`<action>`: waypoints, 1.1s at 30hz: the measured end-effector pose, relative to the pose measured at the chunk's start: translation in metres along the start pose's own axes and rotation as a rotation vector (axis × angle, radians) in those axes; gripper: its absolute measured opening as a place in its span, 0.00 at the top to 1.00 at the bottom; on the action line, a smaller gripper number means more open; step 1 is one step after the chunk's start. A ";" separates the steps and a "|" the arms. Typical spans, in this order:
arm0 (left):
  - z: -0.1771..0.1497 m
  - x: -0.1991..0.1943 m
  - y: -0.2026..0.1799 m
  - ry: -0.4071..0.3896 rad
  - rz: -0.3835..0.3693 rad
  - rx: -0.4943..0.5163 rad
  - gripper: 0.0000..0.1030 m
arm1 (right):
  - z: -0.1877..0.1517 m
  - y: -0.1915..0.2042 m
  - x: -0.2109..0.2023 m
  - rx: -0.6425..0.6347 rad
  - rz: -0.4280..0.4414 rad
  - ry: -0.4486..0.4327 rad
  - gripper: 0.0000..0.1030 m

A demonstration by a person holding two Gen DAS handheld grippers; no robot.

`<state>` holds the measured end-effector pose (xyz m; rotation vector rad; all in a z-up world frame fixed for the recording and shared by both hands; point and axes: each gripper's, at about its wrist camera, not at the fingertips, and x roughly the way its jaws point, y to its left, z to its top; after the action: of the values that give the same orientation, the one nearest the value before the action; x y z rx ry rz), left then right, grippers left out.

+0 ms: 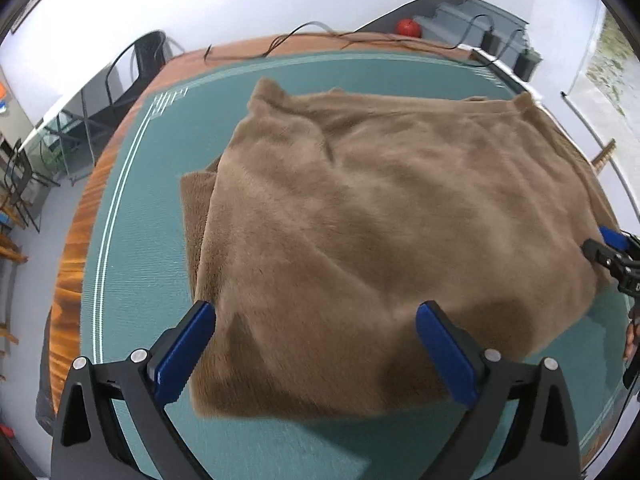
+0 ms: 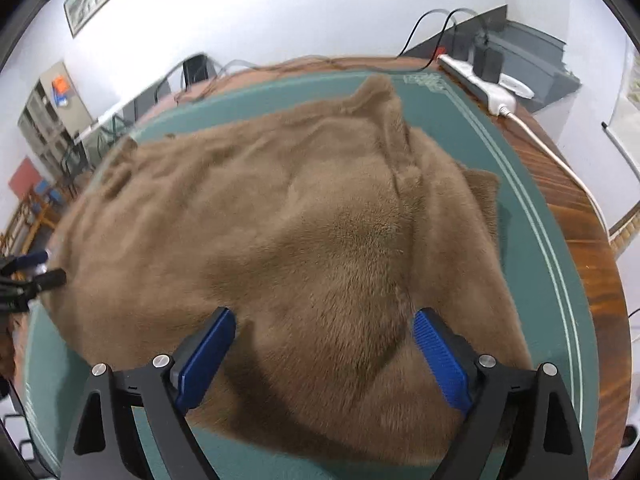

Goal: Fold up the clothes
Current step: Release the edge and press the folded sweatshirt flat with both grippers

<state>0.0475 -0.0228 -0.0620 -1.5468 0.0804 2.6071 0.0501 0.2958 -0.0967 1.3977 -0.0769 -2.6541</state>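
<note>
Both tongs open over plain brown garment.

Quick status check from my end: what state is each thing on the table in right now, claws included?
Brown fleece garment: lying on the mat, partly folded with layers overlapping, rumpled, held by neither claw.
Left claw: open, jaws wide over the garment's near edge.
Right claw: open, jaws wide over the garment, gripping nothing.
Green mat: spread flat on the table.
Power strip: on the far table edge, adapters plugged in.
</note>
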 end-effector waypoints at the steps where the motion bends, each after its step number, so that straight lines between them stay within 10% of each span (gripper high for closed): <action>1: -0.002 -0.001 -0.002 0.001 -0.003 0.006 0.02 | -0.003 0.002 -0.005 -0.001 -0.003 -0.014 0.10; 20: -0.010 0.007 -0.005 0.049 -0.019 -0.058 0.01 | -0.017 0.008 0.009 -0.030 -0.017 0.025 0.01; 33: -0.002 0.032 -0.080 0.051 -0.075 0.076 0.01 | -0.017 0.032 0.012 -0.070 -0.009 0.023 0.01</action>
<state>0.0439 0.0586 -0.0903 -1.5596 0.1216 2.4782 0.0613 0.2625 -0.1125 1.4100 0.0246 -2.6200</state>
